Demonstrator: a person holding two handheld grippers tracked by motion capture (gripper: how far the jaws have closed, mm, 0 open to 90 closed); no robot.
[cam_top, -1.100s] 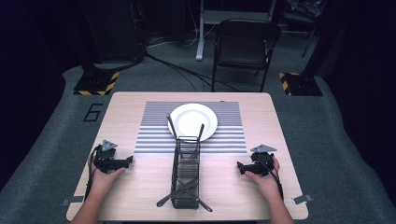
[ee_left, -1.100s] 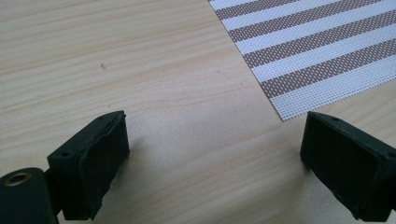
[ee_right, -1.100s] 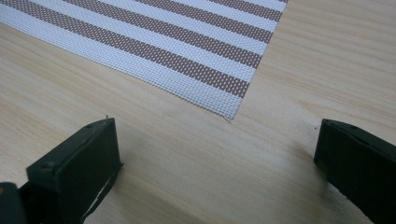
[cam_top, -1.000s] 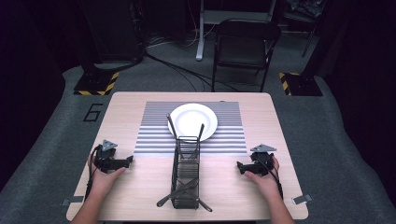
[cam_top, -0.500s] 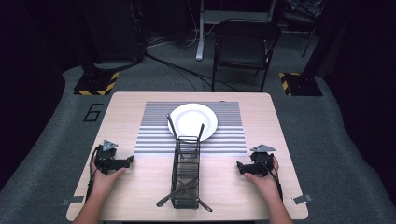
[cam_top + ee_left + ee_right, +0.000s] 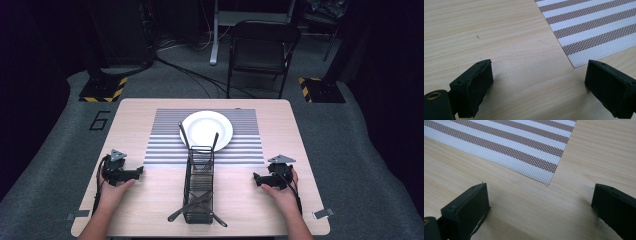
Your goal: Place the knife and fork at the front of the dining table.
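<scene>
Both of your grippers, left gripper and right gripper, sit wide open and empty on the surface, the wire caddy between them, probably parked ready.

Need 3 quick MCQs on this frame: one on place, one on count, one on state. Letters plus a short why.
1. Where is the round white plate?
A. on the striped grey and white placemat
B. on bare wood
C. inside the caddy

2. How many grippers rest on the light wooden table?
A. one
B. two
C. three

3. What state are the left gripper fingers in?
A. shut on a fork
B. shut, holding nothing
C. open, holding nothing

Answers:
1 A, stripes show around the plate.
2 B, the left gripper and the right gripper flank the black wire cutlery caddy.
3 C, bare wood shows between the fingers.
</scene>
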